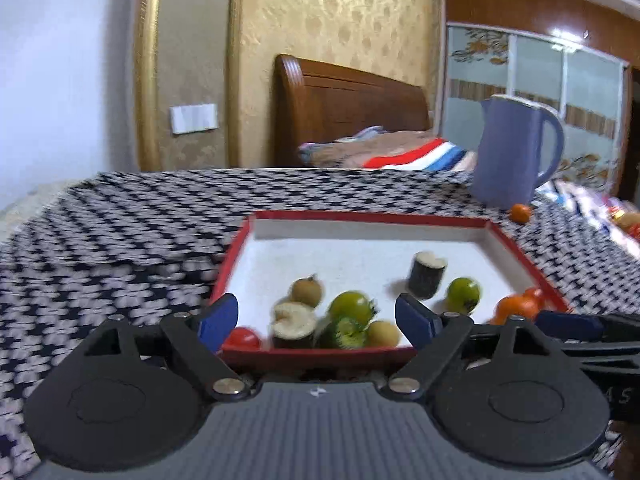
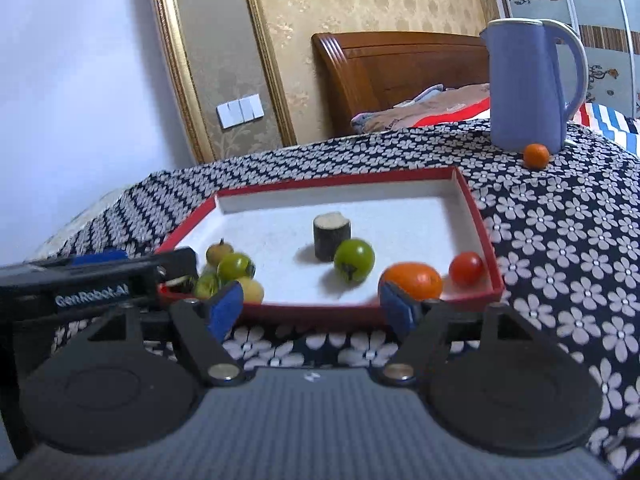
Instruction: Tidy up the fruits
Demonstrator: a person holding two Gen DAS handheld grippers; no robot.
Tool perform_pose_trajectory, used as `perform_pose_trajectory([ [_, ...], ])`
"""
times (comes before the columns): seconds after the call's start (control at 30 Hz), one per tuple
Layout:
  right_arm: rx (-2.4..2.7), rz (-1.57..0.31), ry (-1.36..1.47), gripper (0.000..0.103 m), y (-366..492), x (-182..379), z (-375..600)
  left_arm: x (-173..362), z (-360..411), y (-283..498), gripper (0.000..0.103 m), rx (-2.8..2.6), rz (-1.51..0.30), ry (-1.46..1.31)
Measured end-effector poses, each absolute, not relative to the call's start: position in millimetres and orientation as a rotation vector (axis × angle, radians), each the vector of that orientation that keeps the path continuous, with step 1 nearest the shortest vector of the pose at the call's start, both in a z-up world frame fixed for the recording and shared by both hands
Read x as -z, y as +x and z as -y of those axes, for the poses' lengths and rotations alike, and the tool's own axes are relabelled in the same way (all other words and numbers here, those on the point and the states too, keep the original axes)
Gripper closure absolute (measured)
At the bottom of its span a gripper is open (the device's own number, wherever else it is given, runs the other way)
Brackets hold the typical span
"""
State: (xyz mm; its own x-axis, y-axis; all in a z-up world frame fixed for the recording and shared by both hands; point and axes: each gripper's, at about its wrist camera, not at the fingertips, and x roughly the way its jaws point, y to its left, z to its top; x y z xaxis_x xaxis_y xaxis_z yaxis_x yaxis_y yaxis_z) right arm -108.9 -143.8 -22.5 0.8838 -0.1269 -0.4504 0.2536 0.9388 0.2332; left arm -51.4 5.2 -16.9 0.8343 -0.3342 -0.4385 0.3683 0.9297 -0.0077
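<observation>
Left hand-held gripper [image 1: 316,320]: jaws apart, empty. Right hand-held gripper [image 2: 310,306]: jaws apart, empty. Fruits in red tray [image 2: 476,208]; orange fruit [image 2: 536,156] beside blue jug [image 2: 528,88].

1. We see the left tongs [image 1: 316,316] standing wide open at the near rim of the red tray [image 1: 240,240], nothing between the blue pads.
2. Green tomatoes [image 1: 350,306], a red tomato [image 1: 241,338] and dark cylinders [image 1: 426,276] lie inside.
3. A blue jug [image 1: 516,152] stands beyond on the worktop [image 1: 120,220], an orange fruit [image 1: 520,213] beside it.
</observation>
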Motion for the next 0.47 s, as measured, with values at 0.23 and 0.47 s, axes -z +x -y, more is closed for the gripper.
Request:
perform_pose_trajectory([
  [0.23, 0.192, -0.452, 0.293, 0.026, -117, 26, 136, 23, -10, -69, 0.017, 0.355, -0.472, 0.132],
  [0.47, 0.196, -0.456, 0.292, 0.023, -123, 27, 132, 25, -21, -81, 0.017, 0.287, -0.447, 0.117],
])
